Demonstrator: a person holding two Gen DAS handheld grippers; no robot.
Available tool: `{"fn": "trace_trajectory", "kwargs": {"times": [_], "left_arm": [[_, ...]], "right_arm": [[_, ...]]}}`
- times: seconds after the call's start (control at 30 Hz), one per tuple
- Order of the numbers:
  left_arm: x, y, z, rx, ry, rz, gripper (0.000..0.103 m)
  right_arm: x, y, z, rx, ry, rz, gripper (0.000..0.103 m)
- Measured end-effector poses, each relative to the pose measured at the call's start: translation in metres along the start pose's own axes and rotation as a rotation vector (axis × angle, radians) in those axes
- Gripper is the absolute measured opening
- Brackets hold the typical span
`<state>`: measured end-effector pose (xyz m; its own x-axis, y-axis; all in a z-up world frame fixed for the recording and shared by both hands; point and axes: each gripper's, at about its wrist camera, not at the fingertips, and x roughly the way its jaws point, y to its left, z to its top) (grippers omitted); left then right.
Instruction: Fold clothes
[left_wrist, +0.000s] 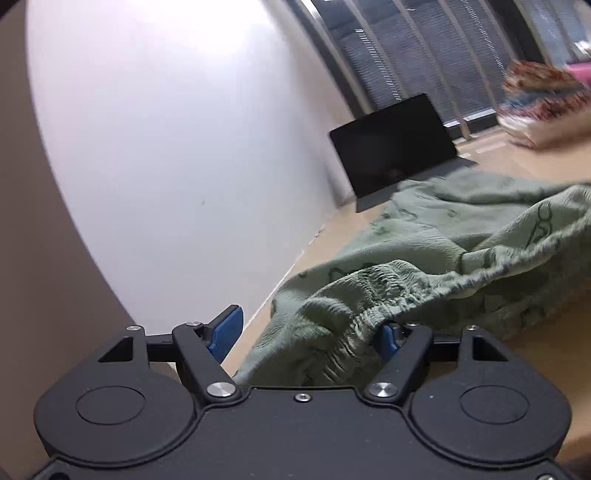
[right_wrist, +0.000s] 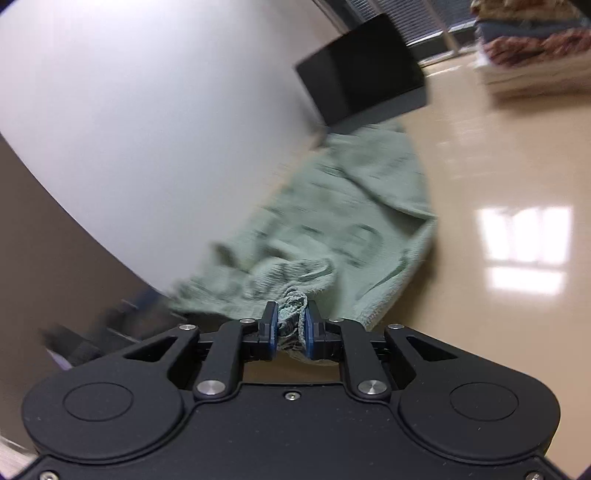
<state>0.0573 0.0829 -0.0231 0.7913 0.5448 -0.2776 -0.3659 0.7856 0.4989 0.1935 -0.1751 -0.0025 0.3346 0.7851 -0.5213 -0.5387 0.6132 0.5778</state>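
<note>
Here, label by label:

Garment: sage-green soft knit garment with a faint darker print and a ribbed, gathered band (left_wrist: 424, 254), crumpled across the centre and right of the left wrist view; in the right wrist view (right_wrist: 343, 206) stretched from lower centre up toward the dark screen, blurred.

Left gripper (left_wrist: 306, 336): black, blue-padded fingers (left_wrist: 227, 332) spread wide at lower centre; ribbed band draped between them and over the right-hand pad; left pad bare and clear of the cloth.

Right gripper (right_wrist: 290, 328): black, blue pads drawn close at lower centre, pinching a bunched fold of the green cloth.

Table: glossy pale beige tabletop (right_wrist: 498, 147), bearing the garment, bright window reflection at right.

Screen: dark flat tablet-like screen on a stand (left_wrist: 395, 147), upper centre, touching the garment's far edge in the right wrist view.

Pile: stacked patterned fabrics (right_wrist: 535, 48), upper right, well apart from the garment.

Wall: plain white panel (left_wrist: 166, 129), filling the left.
</note>
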Motion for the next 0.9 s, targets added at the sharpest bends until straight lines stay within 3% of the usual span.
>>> {"fn": "trace_trajectory", "kwargs": {"times": [0.1, 0.13, 0.17, 0.27, 0.4, 0.53, 0.7, 0.9], "left_arm": [[-0.007, -0.014, -0.001, 0.066, -0.016, 0.016, 0.072], [-0.010, -0.015, -0.001, 0.075, -0.022, 0.019, 0.072], [-0.012, -0.015, 0.000, 0.078, -0.028, 0.019, 0.072], [-0.014, -0.013, 0.005, 0.075, -0.031, 0.023, 0.072], [-0.012, -0.010, 0.010, 0.061, -0.029, 0.033, 0.072], [-0.012, -0.004, 0.016, 0.040, -0.031, 0.051, 0.072], [-0.013, 0.000, 0.024, 0.031, -0.044, 0.064, 0.072], [-0.010, 0.004, 0.031, 0.021, -0.049, 0.082, 0.072]], "right_arm": [[0.003, 0.005, -0.019, -0.057, -0.011, -0.137, 0.030], [0.004, 0.009, -0.024, -0.074, -0.022, -0.177, 0.040], [0.002, 0.015, -0.030, -0.097, -0.051, -0.189, 0.049], [-0.009, 0.045, -0.052, -0.246, -0.147, -0.218, 0.057], [0.015, 0.078, -0.073, -0.516, -0.126, -0.341, 0.059], [0.041, 0.087, -0.085, -0.646, -0.113, -0.501, 0.059], [0.060, 0.093, -0.086, -0.707, -0.135, -0.597, 0.059], [0.072, 0.082, -0.074, -0.625, -0.107, -0.647, 0.057]]}}
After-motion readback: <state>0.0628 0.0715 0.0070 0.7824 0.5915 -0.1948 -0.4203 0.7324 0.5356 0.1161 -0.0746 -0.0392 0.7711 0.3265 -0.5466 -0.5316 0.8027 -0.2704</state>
